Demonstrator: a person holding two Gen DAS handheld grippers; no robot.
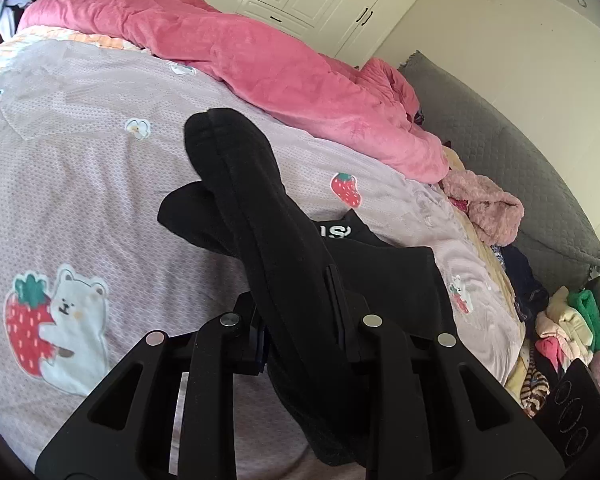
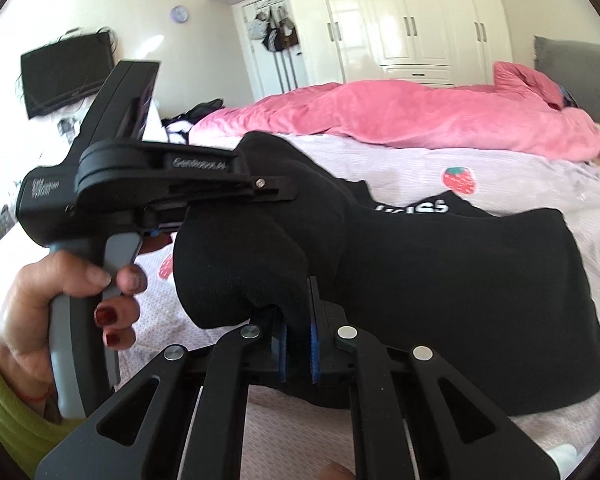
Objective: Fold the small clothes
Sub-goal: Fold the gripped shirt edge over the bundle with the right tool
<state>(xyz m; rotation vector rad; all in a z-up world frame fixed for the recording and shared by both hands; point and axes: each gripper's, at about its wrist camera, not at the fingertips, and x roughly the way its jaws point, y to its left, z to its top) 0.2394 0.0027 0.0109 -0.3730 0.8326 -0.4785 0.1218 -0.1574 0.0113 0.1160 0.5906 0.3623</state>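
White letters "kiss", partly hidden at the start, on the black garment (image 2: 432, 207) | the same print cut to "IS", seen upside down, in the left wrist view (image 1: 334, 232) | embossed wording on the left gripper (image 2: 284, 196), too blurred to read

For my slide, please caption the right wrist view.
Right claw and left claw both pinch a long black knit sock above the strawberry-print bedsheet.

A plain black knit sock (image 1: 256, 216) hangs over a black garment with white lettering (image 2: 432, 208). The pale lilac bedsheet (image 1: 80, 160) carries red strawberries and white bears. A solid pink plush quilt (image 1: 220, 48) meets a grey quilted headboard (image 1: 500, 152).
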